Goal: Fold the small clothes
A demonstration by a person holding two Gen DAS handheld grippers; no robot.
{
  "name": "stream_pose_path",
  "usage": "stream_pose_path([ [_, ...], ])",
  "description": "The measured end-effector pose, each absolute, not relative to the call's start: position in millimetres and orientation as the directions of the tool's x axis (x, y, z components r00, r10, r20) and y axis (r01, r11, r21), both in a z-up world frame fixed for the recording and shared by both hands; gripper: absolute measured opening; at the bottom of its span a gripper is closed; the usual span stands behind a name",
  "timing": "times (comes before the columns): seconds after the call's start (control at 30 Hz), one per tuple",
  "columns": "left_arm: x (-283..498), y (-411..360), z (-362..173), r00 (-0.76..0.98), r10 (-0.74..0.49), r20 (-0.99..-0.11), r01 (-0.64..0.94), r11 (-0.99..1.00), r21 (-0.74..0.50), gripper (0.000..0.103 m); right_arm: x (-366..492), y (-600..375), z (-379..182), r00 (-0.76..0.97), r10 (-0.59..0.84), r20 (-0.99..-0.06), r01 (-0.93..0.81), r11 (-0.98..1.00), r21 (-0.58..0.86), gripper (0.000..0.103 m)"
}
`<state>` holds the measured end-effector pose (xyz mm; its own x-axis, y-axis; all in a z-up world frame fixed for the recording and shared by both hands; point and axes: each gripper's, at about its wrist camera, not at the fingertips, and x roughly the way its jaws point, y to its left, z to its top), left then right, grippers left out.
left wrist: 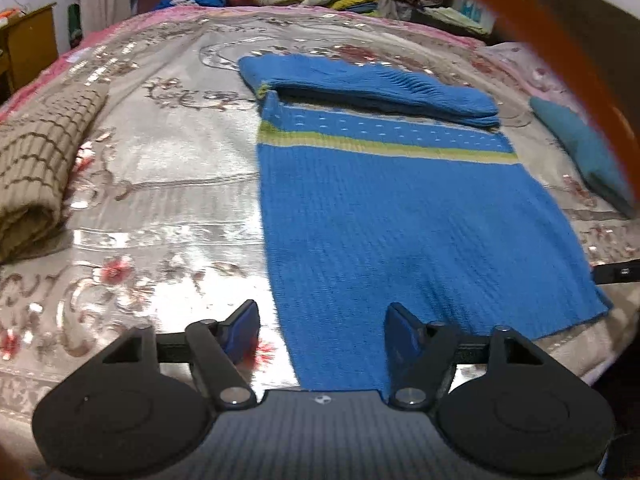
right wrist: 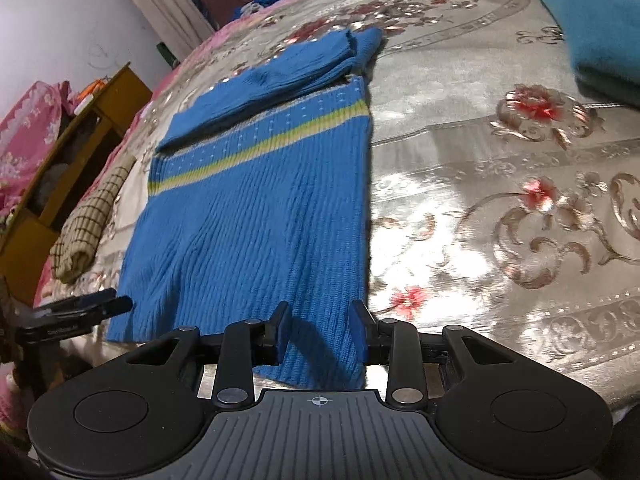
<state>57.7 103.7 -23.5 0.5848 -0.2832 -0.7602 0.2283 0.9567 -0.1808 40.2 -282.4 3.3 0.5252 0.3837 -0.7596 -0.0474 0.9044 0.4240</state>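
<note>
Broadly, a wide bed under a shiny silver floral bedspread (left wrist: 160, 200) fills both views, with bright pillows and piled bedding at its far end and a yellow wooden cabinet (right wrist: 80, 132) beside it. On the bedspread lies the blue ribbed knit sweater with a yellow-green chest stripe (left wrist: 400, 220), flat, its long axis running from the hem at the near edge away toward the far pillows, its sleeves folded crosswise over the top. A rolled tan checked cloth (left wrist: 36, 152) lies well to its left, a folded teal cloth (right wrist: 600, 28) to its right. The left gripper (left wrist: 320, 332) hangs wide open over the hem's left corner, gripping nothing; the right gripper (right wrist: 320, 334), part open, straddles the hem's right corner, pads not visibly pressing it.
</note>
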Motion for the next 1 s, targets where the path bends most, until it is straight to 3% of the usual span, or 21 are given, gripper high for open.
stream_pose_path([
  [0.43,63,114,-24,0.550,-0.373,-0.747,0.205,0.928,-0.312,0.067,45,-298,-9,0.512,0.489,-0.707,-0.055,0.839,0.541,0.034],
  [0.6,67,112,-26,0.548,-0.380,-0.745,0.205,0.925,-0.321,0.072,55,-302,-19,0.510,0.557,-0.655,-0.033,0.774,0.632,0.033],
  [0.67,68,112,-26,0.550,-0.380,-0.744,0.200,0.924,-0.325,0.072,57,-304,-24,0.509,0.582,-0.634,-0.014,0.743,0.670,0.029],
  [0.73,67,113,-25,0.553,-0.381,-0.741,0.197,0.924,-0.329,0.071,59,-304,-27,0.505,0.586,-0.633,-0.005,0.736,0.677,0.018],
  [0.83,68,119,-25,0.557,-0.383,-0.737,0.173,0.922,-0.348,0.061,56,-309,-28,0.519,0.602,-0.607,0.000,0.710,0.704,0.012],
  [0.9,69,126,-25,0.558,-0.405,-0.725,0.150,0.908,-0.392,0.047,54,-317,-26,0.547,0.620,-0.562,0.006,0.668,0.744,0.010],
  [1.0,71,136,-26,0.558,-0.431,-0.709,0.113,0.886,-0.450,0.043,52,-331,-20,0.601,0.618,-0.507,0.019,0.623,0.782,0.008],
])
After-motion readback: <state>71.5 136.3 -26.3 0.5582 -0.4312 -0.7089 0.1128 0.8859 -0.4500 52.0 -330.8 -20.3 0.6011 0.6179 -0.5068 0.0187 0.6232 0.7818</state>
